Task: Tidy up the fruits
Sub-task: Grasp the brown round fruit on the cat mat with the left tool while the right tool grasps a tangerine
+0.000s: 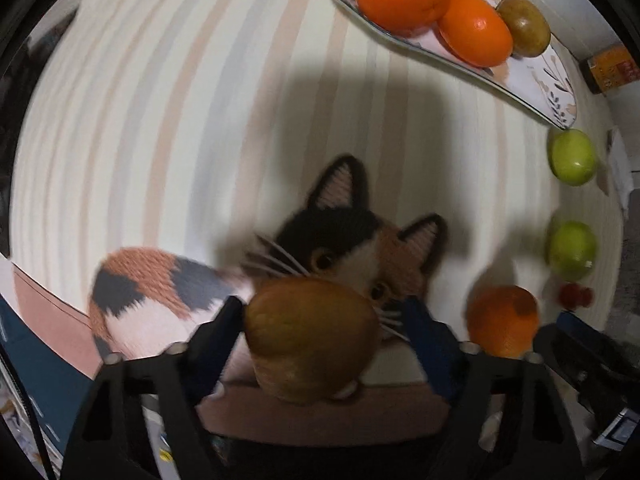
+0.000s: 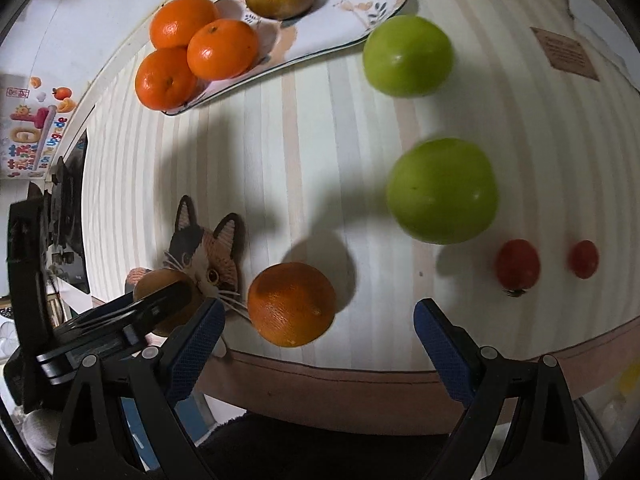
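Two tongs low over desk (image 2: 320,128): left tongs (image 1: 324,316) straddle brown fruit (image 1: 312,336), contact unclear; right tongs (image 2: 320,320) wide, empty, approaching orange (image 2: 291,304) for plate (image 2: 360,8).

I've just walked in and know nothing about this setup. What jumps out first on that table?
A calico cat-shaped mat lies near the striped table's front edge, with a brown fruit between the left tool's fingers just over it. At the back, a floral plate holds three oranges; two green apples sit loose to the right.
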`<state>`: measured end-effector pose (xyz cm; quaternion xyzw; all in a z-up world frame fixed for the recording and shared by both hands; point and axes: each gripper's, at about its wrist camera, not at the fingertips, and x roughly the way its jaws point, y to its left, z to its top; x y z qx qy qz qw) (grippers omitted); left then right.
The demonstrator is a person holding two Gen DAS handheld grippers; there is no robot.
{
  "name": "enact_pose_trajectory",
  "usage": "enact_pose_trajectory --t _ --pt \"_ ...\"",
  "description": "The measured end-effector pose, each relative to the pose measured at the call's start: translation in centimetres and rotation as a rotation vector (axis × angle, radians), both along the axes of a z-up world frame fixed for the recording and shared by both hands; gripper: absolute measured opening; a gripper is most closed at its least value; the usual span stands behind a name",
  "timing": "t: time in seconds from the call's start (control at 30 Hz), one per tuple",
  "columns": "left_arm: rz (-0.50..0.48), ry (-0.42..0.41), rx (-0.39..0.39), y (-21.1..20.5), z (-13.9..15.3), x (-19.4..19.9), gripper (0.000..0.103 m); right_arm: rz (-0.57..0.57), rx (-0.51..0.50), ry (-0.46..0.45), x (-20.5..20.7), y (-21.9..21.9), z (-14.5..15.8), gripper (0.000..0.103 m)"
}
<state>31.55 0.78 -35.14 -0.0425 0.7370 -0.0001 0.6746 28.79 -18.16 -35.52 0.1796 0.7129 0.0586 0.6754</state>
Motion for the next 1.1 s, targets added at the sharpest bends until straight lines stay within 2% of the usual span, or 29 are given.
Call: enact_pose_trajectory --t 0.03,0.1,0.27,0.33,0.4,0.5,0.6,0.77,1.0,1.03,1.1 --pt "-0.016 -0.018 0.018 0.1 0.2 -0.1 0.061 0.001 0.003 0.003 0.1 0.2 -0.1 0.097" --pt "0.008 -0.006 -0.016 0.8 0.4 -0.3 0.061 0.005 0.022 0.009 0.2 0.7 -0.5 0.097" --pt "0.007 0.001 -0.034 1.5 0.4 -0.7 0.063 0.043 0.027 0.023 0.5 2.4 -1.4 0.096" --pt "0.016 0.021 -0.044 1.5 0.1 -0.6 0.064 0.059 0.017 0.030 0.6 2.9 -1.9 0.093" --pt "0.016 0.022 -0.039 1.3 0.1 -0.8 0.064 0.072 0.008 0.043 0.6 3.4 -2.6 0.083" --pt "0.008 0.041 -0.039 0.8 -0.3 -0.8 0.065 0.089 -0.006 0.044 0.8 3.9 -3.1 0.080" --pt "0.017 0.077 -0.061 1.0 -1.2 -0.7 0.068 0.094 -0.009 0.048 0.6 4.1 -3.6 0.079" --pt "0.017 0.094 -0.047 0.6 -1.6 -1.2 0.068 0.103 -0.013 0.047 0.3 3.9 -3.8 0.078" --pt "0.018 0.088 -0.037 -0.5 -1.6 -0.2 0.067 0.119 -0.019 0.036 0.4 3.5 -3.6 0.077" --pt "0.019 0.084 -0.035 -0.4 -1.4 -0.4 0.067 0.120 -0.022 0.030 0.4 3.5 -3.6 0.075" --pt "0.016 0.074 -0.031 -0.7 -1.2 -0.7 0.067 0.114 0.005 0.011 0.3 3.4 -3.4 0.060"
